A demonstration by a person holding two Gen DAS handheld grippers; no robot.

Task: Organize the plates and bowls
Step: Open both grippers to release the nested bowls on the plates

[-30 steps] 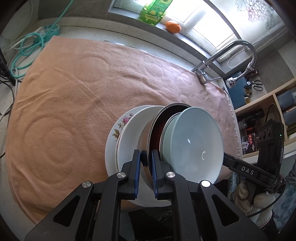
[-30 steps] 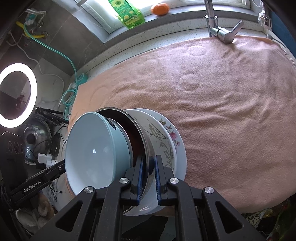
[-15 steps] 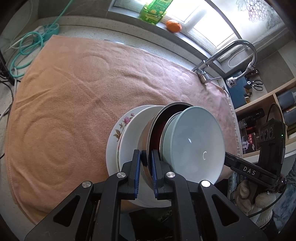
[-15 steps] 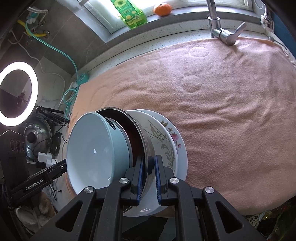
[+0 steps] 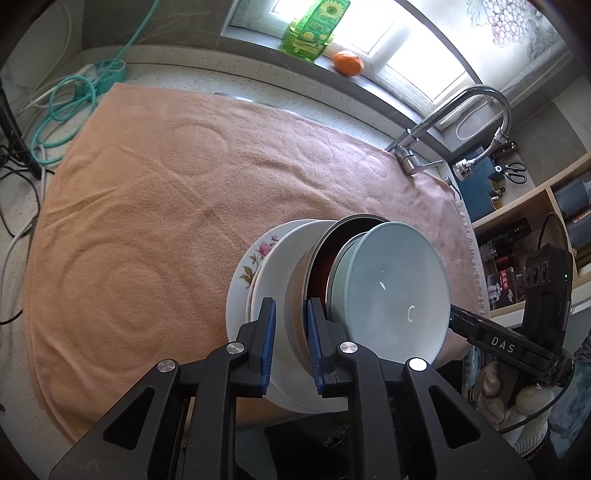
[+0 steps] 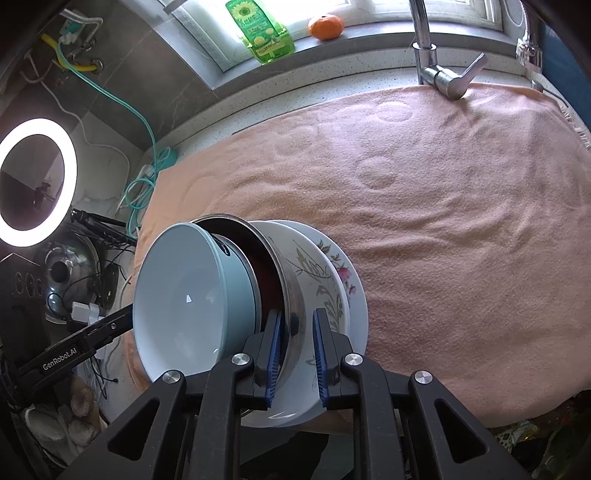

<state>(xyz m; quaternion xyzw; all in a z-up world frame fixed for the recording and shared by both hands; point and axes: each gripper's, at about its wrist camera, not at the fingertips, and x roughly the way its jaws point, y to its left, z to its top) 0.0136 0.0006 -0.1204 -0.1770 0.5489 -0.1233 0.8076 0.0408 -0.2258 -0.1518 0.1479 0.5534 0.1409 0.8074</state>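
Observation:
A stack of dishes rests on the peach towel (image 5: pixel 147 221) near the counter's front edge. A floral plate (image 5: pixel 255 258) is at the bottom, with a white dish (image 5: pixel 284 254) on it. Above those sits a steel bowl (image 5: pixel 295 295) with a dark red inside, and a pale blue bowl (image 5: pixel 391 288) is nested on top. My left gripper (image 5: pixel 291 332) straddles the steel bowl's rim. Its jaws are opening, with a gap at the pads. My right gripper (image 6: pixel 297 339) straddles the opposite rim of the steel bowl (image 6: pixel 291 284) and is opening too. The blue bowl (image 6: pixel 184 295) sits left of it.
A faucet (image 5: pixel 454 122) stands at the towel's far right corner. A green bottle (image 5: pixel 314 26) and an orange (image 5: pixel 347 62) sit on the window sill. Teal cables (image 5: pixel 74 99) lie at the far left. A ring light (image 6: pixel 37 181) glows beside the counter, and shelves (image 5: pixel 535 229) stand on the right.
Both grippers' jaws have spread apart from the steel bowl's rim, which they were clamping before. The hands and the stack have stayed in place.

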